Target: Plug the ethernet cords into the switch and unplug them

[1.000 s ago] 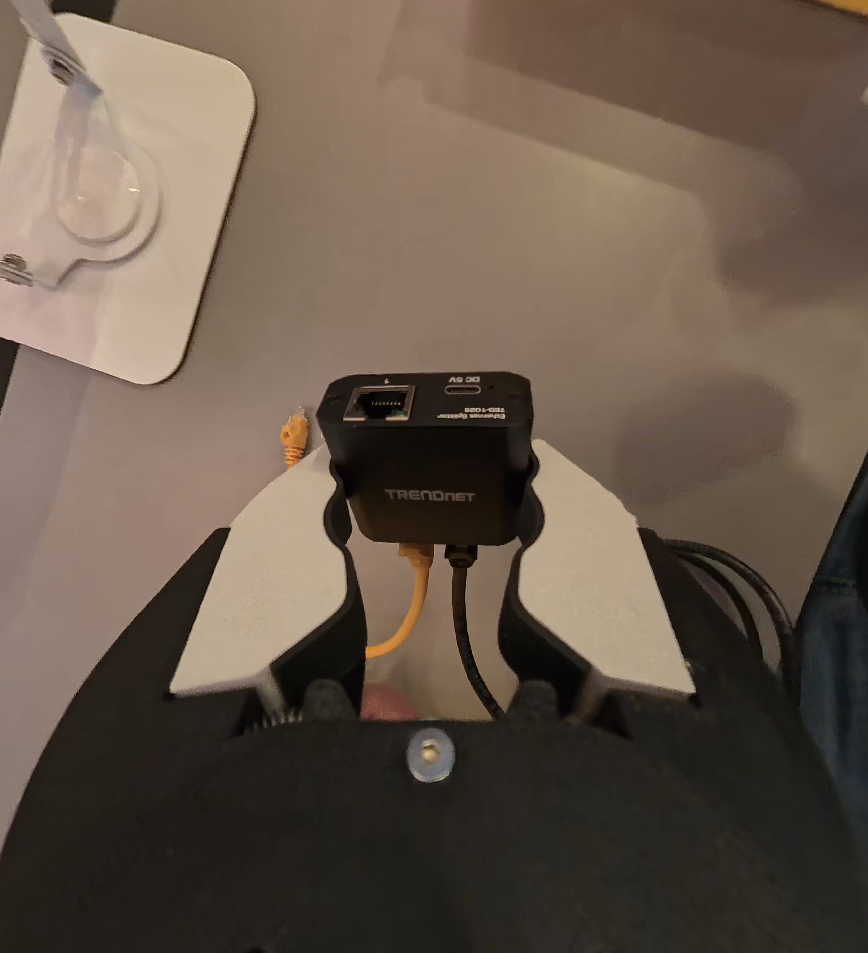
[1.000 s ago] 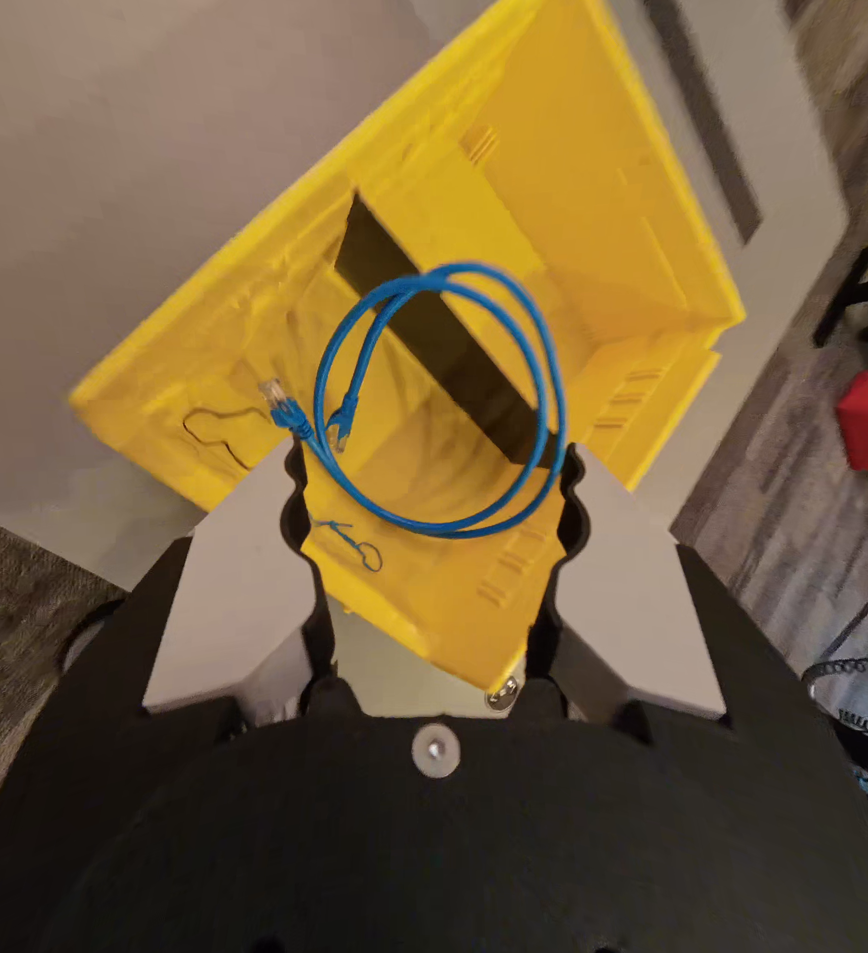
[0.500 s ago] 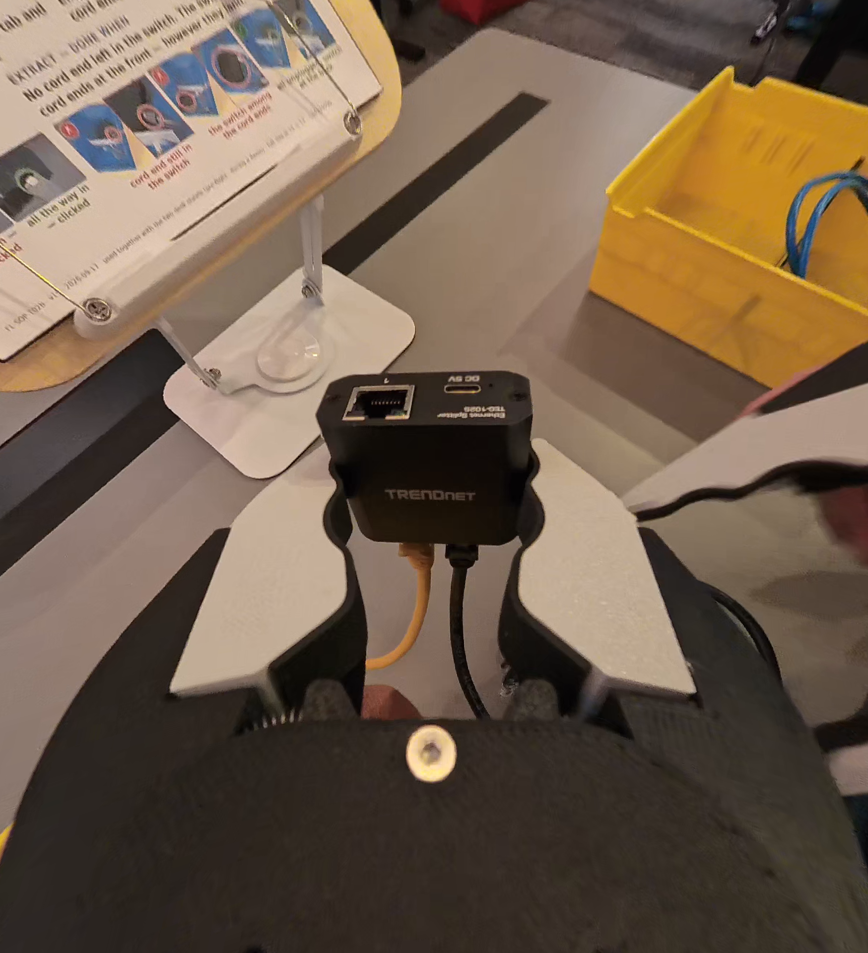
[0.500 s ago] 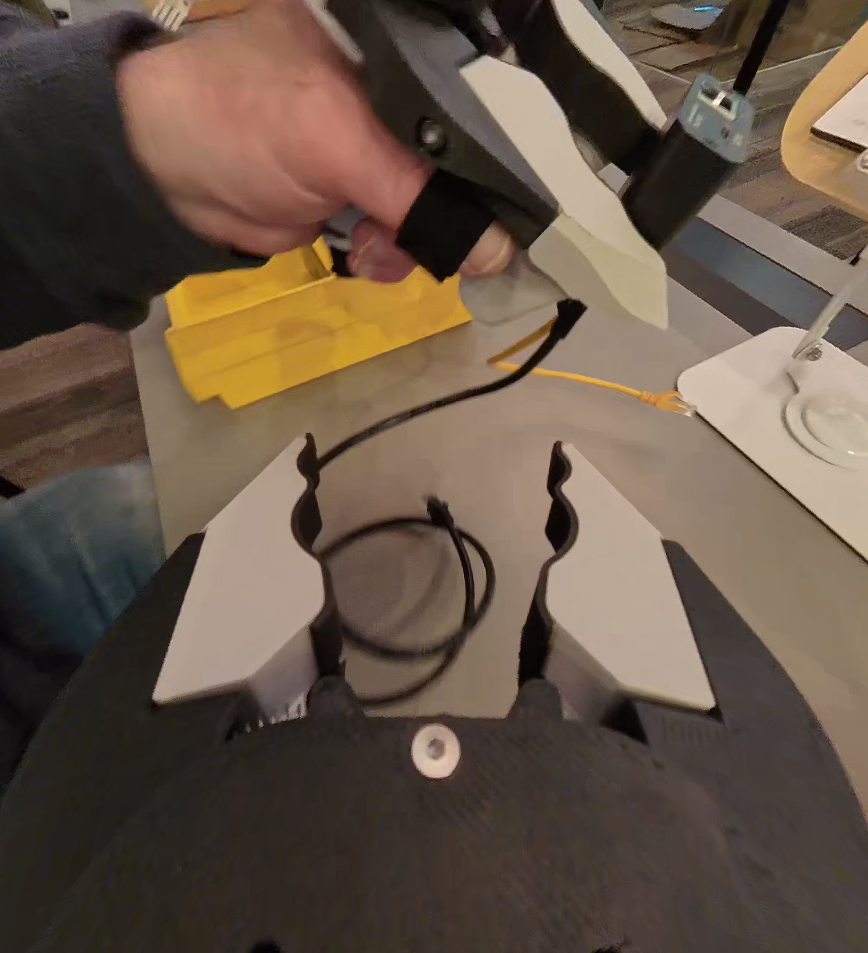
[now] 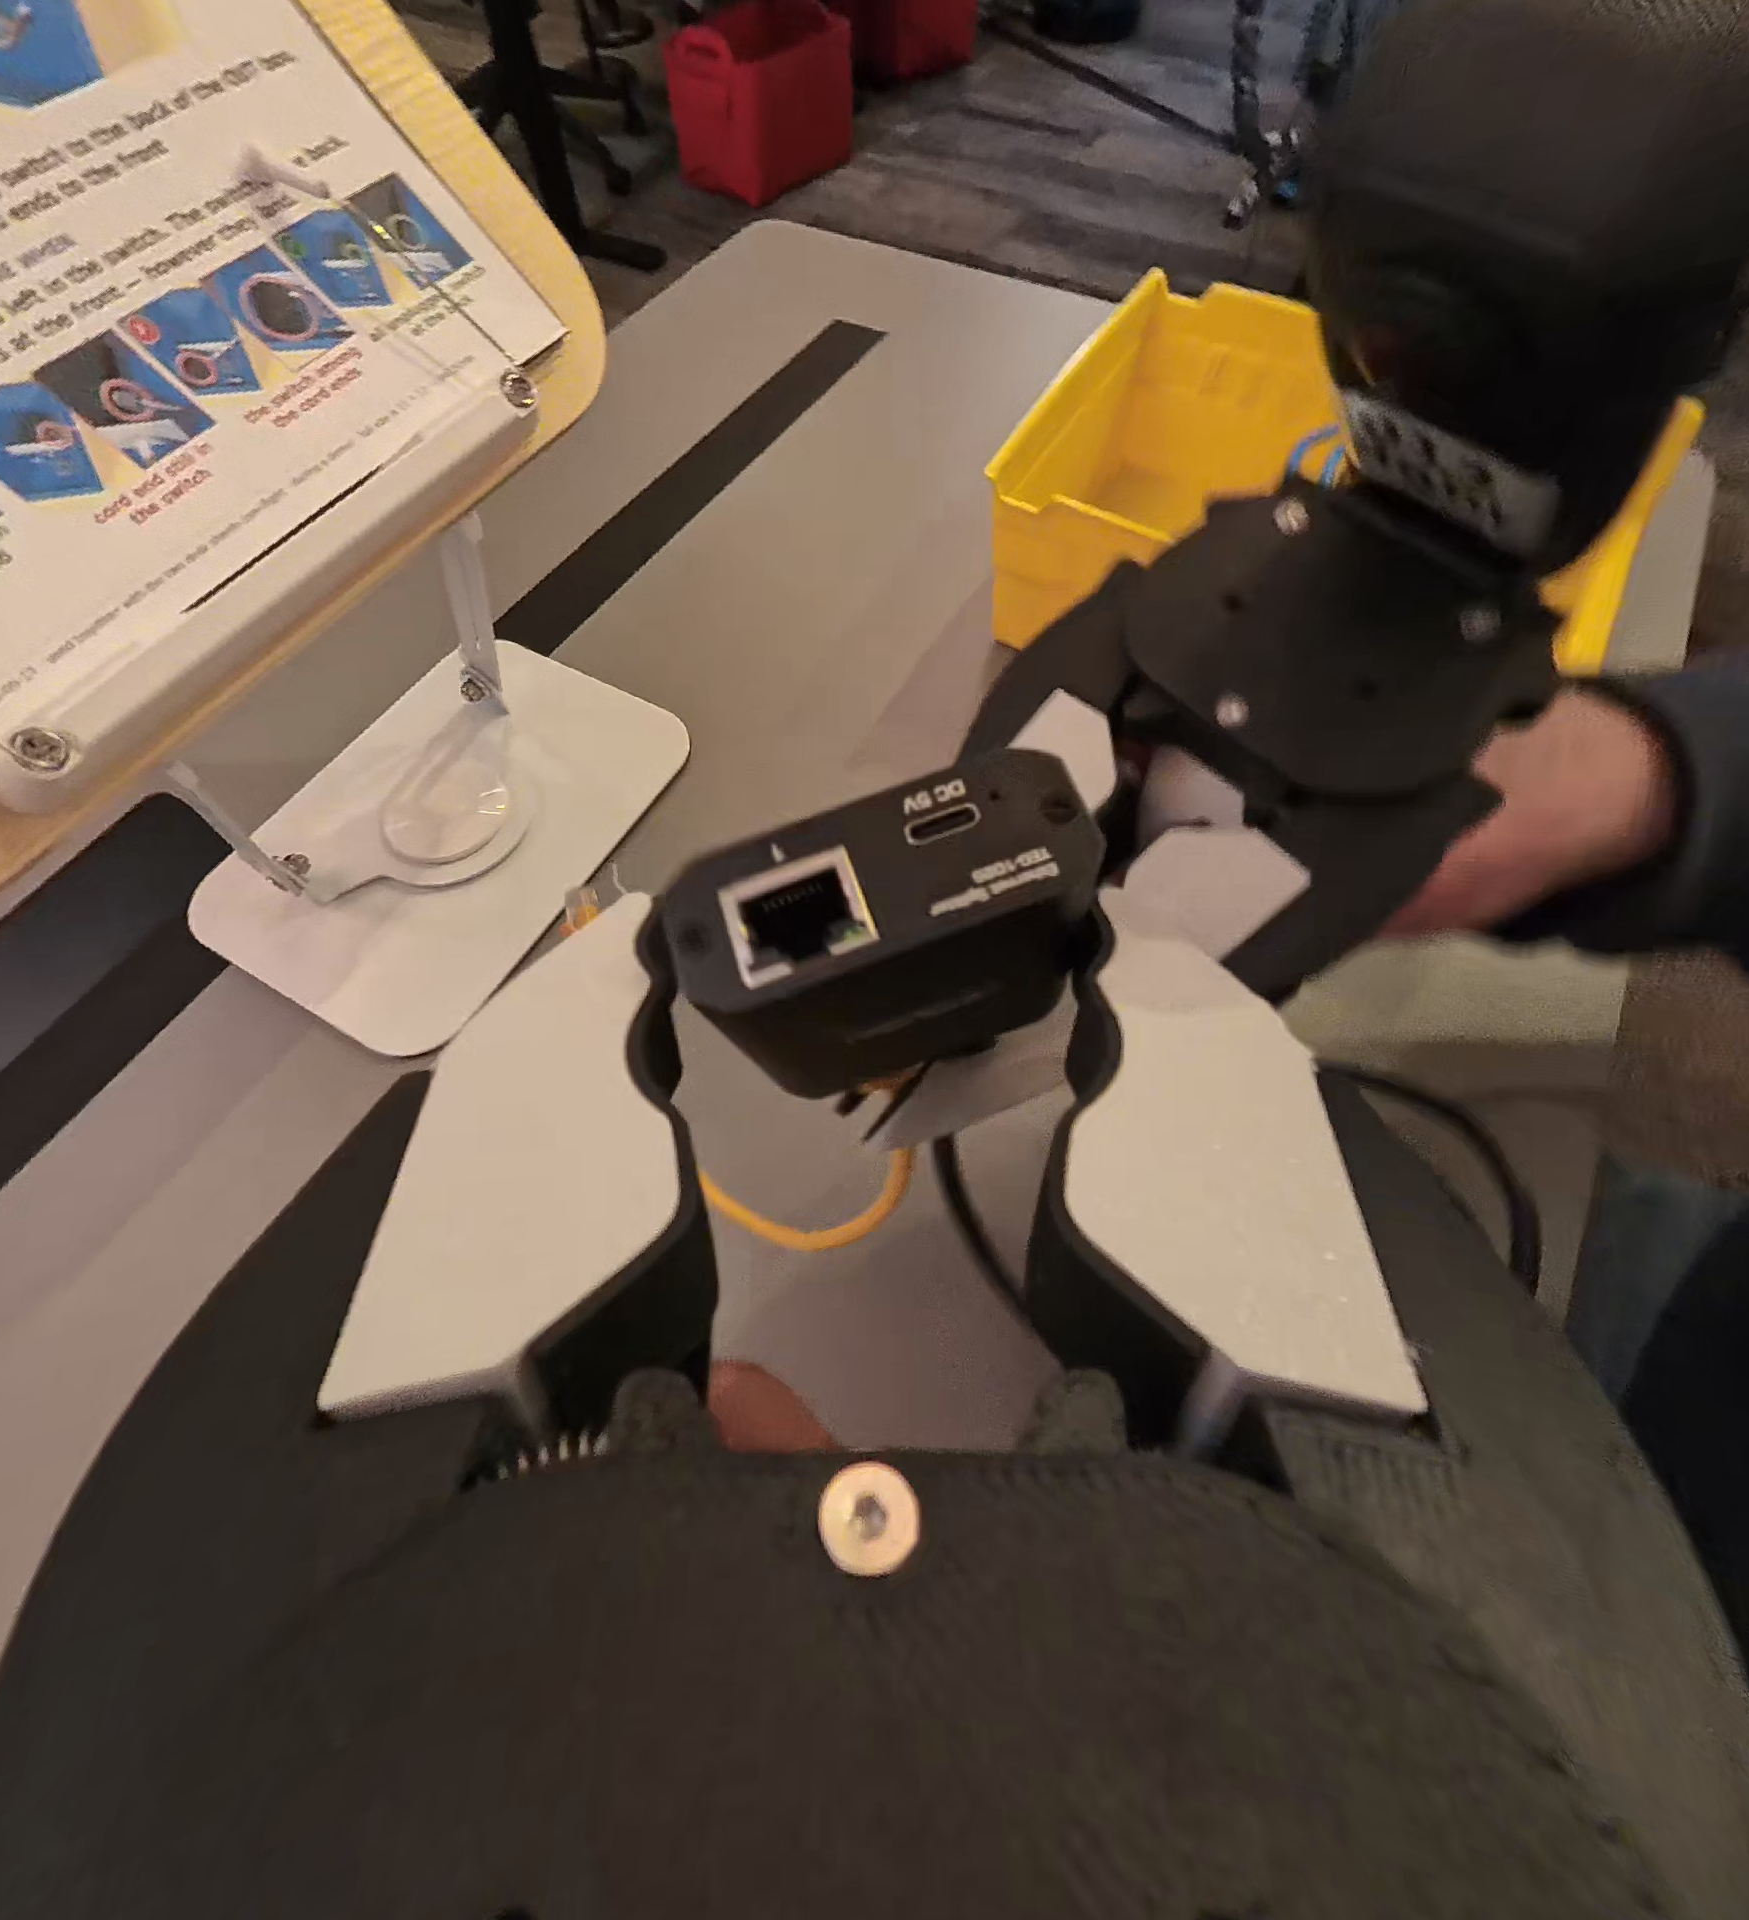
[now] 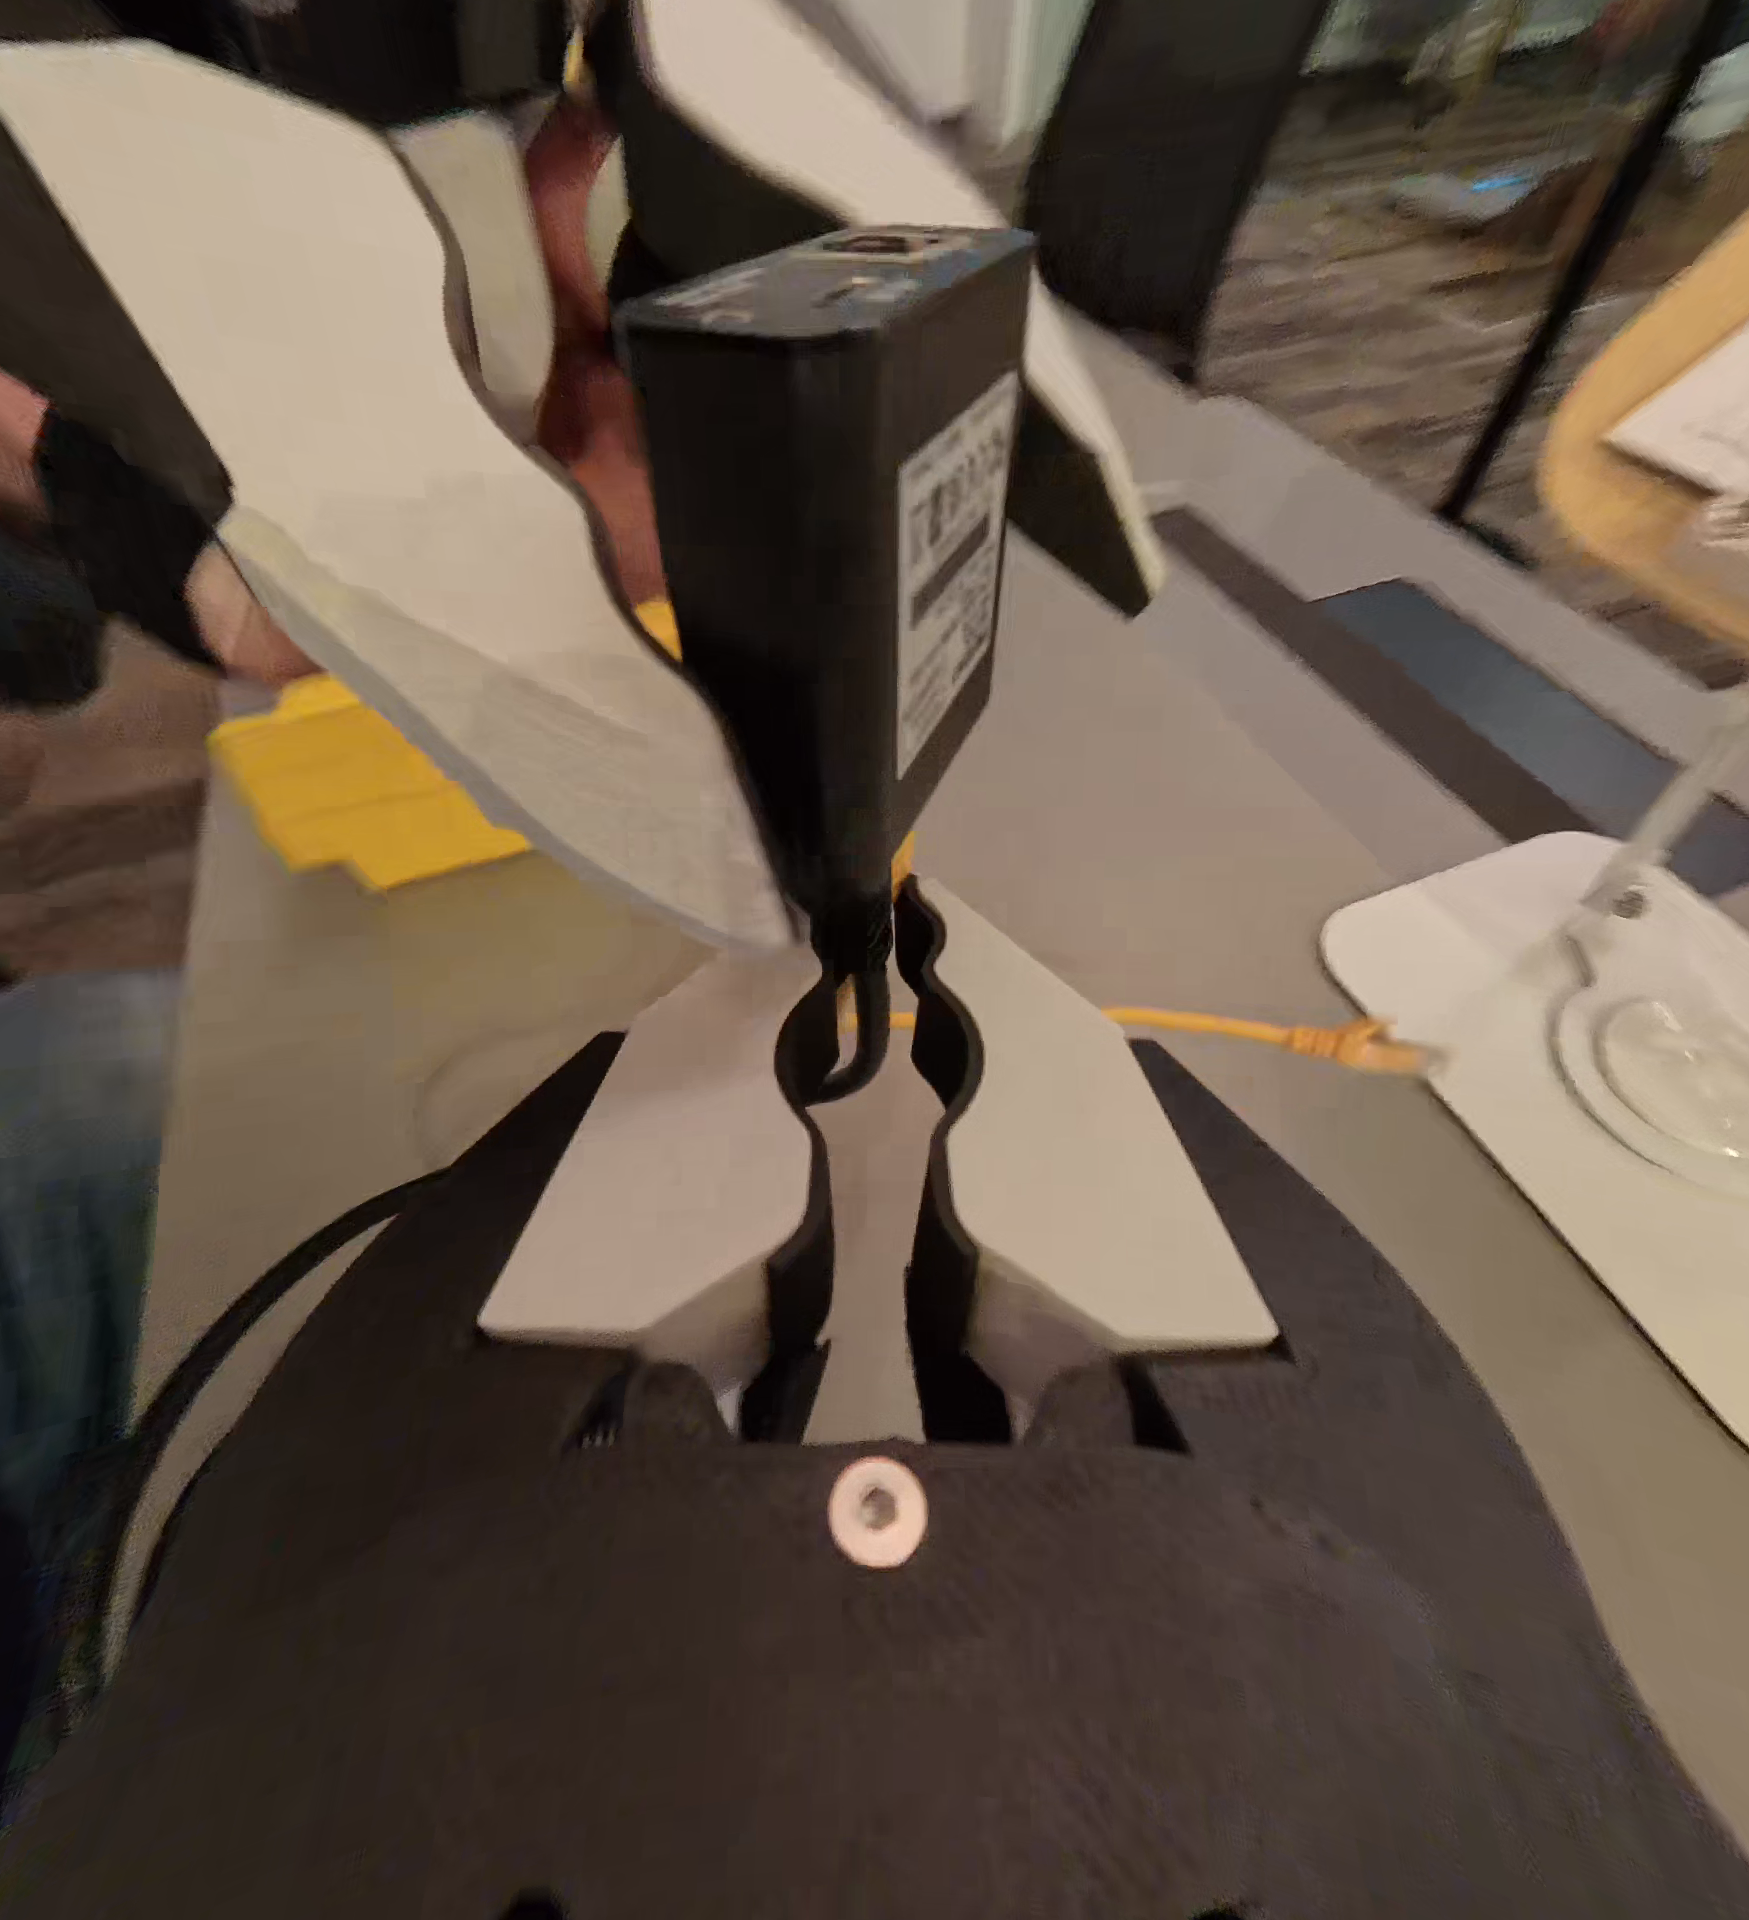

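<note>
The left claw (image 5: 875, 1023) clamps the black switch (image 5: 880, 914) above the counter (image 5: 766, 520), steadying it so the narrowed right claw (image 6: 875, 971), pinching the black cord (image 6: 865, 1023), can pull.

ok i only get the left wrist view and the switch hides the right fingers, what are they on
observer: The right fingers are closed on the black cable, just below the switch.
operator: so not the yellow cord
observer: It seems not. The yellow cord looks to pass behind them, though blur makes that hard to confirm.
operator: anything on the switch face i can't see
observer: Yes, a white label.
</note>
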The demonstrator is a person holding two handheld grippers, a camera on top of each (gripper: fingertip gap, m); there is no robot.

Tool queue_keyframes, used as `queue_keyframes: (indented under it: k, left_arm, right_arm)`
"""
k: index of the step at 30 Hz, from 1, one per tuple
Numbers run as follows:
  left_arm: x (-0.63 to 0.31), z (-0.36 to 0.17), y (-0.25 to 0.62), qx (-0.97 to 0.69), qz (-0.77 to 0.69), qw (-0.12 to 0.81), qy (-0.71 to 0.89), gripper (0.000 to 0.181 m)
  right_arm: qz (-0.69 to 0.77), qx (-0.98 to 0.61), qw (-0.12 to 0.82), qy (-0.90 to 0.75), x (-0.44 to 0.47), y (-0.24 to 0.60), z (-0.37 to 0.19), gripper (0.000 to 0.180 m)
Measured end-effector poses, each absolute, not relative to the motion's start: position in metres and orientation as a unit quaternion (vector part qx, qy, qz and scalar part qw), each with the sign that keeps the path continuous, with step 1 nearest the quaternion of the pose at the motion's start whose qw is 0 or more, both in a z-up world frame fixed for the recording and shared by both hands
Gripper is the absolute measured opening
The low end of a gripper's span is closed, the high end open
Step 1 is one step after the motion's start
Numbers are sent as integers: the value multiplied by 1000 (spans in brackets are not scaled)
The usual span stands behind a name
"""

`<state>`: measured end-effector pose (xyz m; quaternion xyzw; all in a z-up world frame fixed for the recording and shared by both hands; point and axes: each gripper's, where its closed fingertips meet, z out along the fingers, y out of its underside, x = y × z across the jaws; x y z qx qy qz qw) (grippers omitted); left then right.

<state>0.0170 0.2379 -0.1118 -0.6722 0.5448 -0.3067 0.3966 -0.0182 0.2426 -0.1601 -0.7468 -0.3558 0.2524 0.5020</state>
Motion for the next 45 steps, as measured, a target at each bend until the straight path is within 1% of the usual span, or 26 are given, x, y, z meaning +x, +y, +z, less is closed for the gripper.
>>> queue_keyframes:
  k: [1, 3, 6, 8, 9, 10, 12, 15, 17, 20, 23, 25, 26, 28, 29, 32, 35, 38, 40, 42, 44, 45]
  left_arm:
    - [11, -111, 237, -660, -296, 399, 564, 76]
    - [1, -107, 231, -626, -271, 406, 608, 82]
    - [-7, -112, 210, -580, -249, 373, 680, 69]
    - [-9, -119, 191, -564, -260, 338, 708, 33]
    - [-8, -120, 192, -570, -251, 345, 703, 31]
    - [-9, -120, 193, -582, -249, 349, 692, 25]
    - [-10, -116, 207, -618, -254, 374, 644, 24]
    - [-18, -116, 227, -678, -314, 380, 546, 24]
    - [-24, -113, 238, -705, -363, 381, 475, 24]
    - [-28, -100, 243, -713, -446, 385, 381, 24]
    - [-23, -89, 231, -696, -513, 374, 336, 23]
    - [-21, -92, 225, -699, -518, 372, 323, 23]
    - [-21, -95, 223, -700, -514, 375, 324, 23]
    - [-24, -98, 218, -687, -511, 382, 347, 26]
    - [-27, -98, 215, -676, -506, 390, 367, 31]
    - [-34, -97, 214, -643, -429, 451, 447, 72]
    - [-32, -100, 202, -594, -341, 491, 539, 93]
    - [-23, -109, 184, -563, -306, 484, 596, 92]
    - [-18, -118, 178, -564, -303, 468, 609, 88]
    - [-16, -122, 178, -569, -304, 468, 604, 78]
    - [-15, -122, 175, -570, -317, 468, 597, 77]
    - [-15, -120, 175, -568, -319, 473, 593, 81]
  right_arm:
    - [257, -750, 474, -384, -19, 236, -163, 5]
    - [260, -751, 398, -457, -20, 218, -172, 5]
    - [278, -726, 294, -557, -19, 189, -178, 6]
    - [266, -711, 248, -602, -15, 181, -181, 5]
    - [255, -707, 234, -617, -13, 181, -182, 12]
    - [232, -708, 235, -625, -10, 188, -184, 18]
    - [199, -725, 268, -602, -7, 208, -178, 31]
    - [130, -742, 335, -566, 0, 226, -158, 50]
    - [57, -727, 379, -570, 1, 225, -148, 69]
    - [-36, -709, 427, -560, -4, 218, -146, 73]
    - [-133, -695, 484, -514, -6, 236, -150, 69]
    - [-214, -663, 517, -498, 0, 250, -146, 31]
    - [-236, -651, 523, -497, 3, 253, -145, 16]
    - [-199, -652, 521, -514, 0, 248, -148, 13]
    - [-180, -657, 512, -524, -1, 245, -149, 11]
    - [-143, -659, 471, -569, 0, 235, -153, 10]
    - [-83, -656, 431, -614, 1, 223, -155, 10]
    - [-48, -636, 384, -668, 0, 209, -158, 10]
    - [-33, -622, 363, -693, -2, 200, -158, 10]
    - [-29, -615, 345, -708, -5, 195, -157, 9]
    - [-36, -612, 326, -720, -5, 192, -160, 9]
    - [-43, -611, 314, -726, -4, 191, -162, 9]
